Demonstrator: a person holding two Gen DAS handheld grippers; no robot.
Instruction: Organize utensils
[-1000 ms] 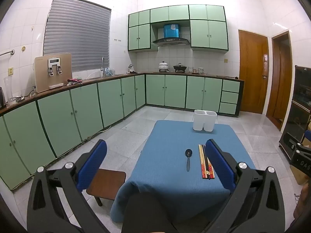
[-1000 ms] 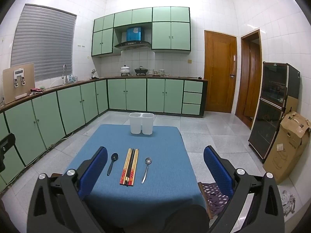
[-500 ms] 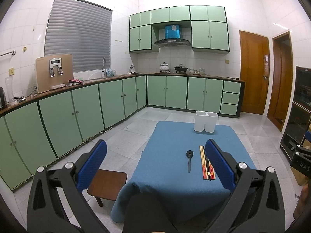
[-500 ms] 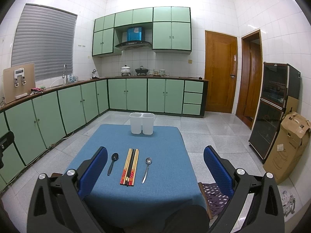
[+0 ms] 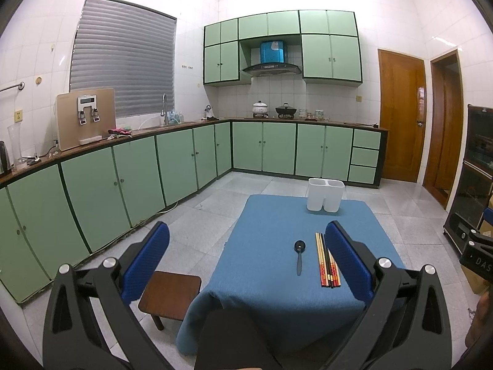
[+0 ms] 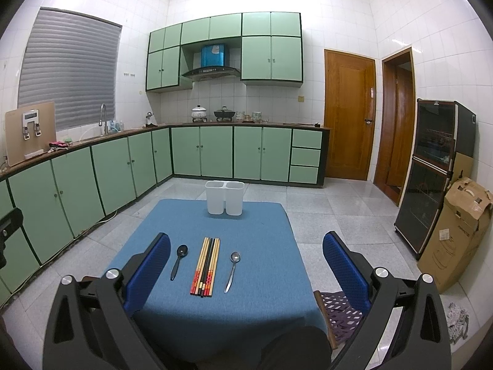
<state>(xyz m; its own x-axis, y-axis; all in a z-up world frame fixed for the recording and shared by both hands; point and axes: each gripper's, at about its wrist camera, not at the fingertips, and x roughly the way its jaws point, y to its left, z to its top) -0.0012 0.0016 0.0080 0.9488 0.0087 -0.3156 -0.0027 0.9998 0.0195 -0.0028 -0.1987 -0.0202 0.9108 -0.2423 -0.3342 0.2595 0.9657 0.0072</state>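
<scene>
Utensils lie in a row on a low table covered with a blue cloth (image 6: 262, 246), near the centre of my right wrist view: a black plastic spoon (image 6: 178, 260) on the left, a bundle of wooden chopsticks with red and black ends (image 6: 207, 266) in the middle, and a silver metal spoon (image 6: 232, 271) on the right. None of them touch each other, and all point away from me toward the top of the frame. Above them, at the far edge of the cloth, stands a white plastic two-compartment utensil holder (image 6: 225, 198), upright and well apart from the row.

My right gripper (image 6: 246, 265) fills the bottom of that frame. Its blue-padded fingers (image 6: 342, 265) are spread wide, with nothing between them, and the whole row of utensils shows in the gap.

In my left wrist view the table sits right of centre. My left gripper (image 5: 246, 259) is likewise spread wide and holds nothing. Its right finger (image 5: 348, 259) hides the silver spoon and overlaps the chopsticks' right side. A small brown wooden stool (image 5: 169, 296) shows at lower centre, just left of the table.

Green kitchen cabinets (image 6: 123, 166) line the walls behind, and a cardboard box (image 6: 459, 231) stands at the right edge.
</scene>
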